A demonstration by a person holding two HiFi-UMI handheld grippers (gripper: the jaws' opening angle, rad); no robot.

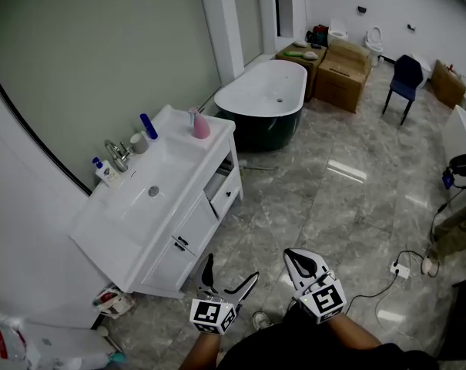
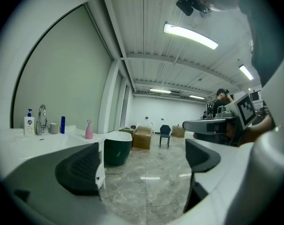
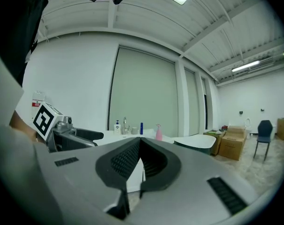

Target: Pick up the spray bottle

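Observation:
The spray bottle point(image 1: 201, 123) is pink and stands upright at the far end of the white vanity top point(image 1: 179, 156); it also shows small in the left gripper view as the spray bottle point(image 2: 88, 130) and in the right gripper view as the spray bottle point(image 3: 158, 132). Both grippers hover over the floor, well short of the vanity. My left gripper point(image 1: 233, 268) is open, its jaws wide apart with nothing between them point(image 2: 142, 163). My right gripper point(image 1: 292, 254) is shut and empty, its pads point(image 3: 132, 156) meeting.
On the vanity stand a soap pump bottle point(image 1: 102, 169), a tap point(image 1: 117, 154), a cup point(image 1: 139, 142) and a blue bottle point(image 1: 149, 126). Beyond it are a bathtub point(image 1: 263, 91), cardboard boxes point(image 1: 344, 68) and a blue chair point(image 1: 404, 79). A power strip with cable point(image 1: 400, 268) lies on the floor at right.

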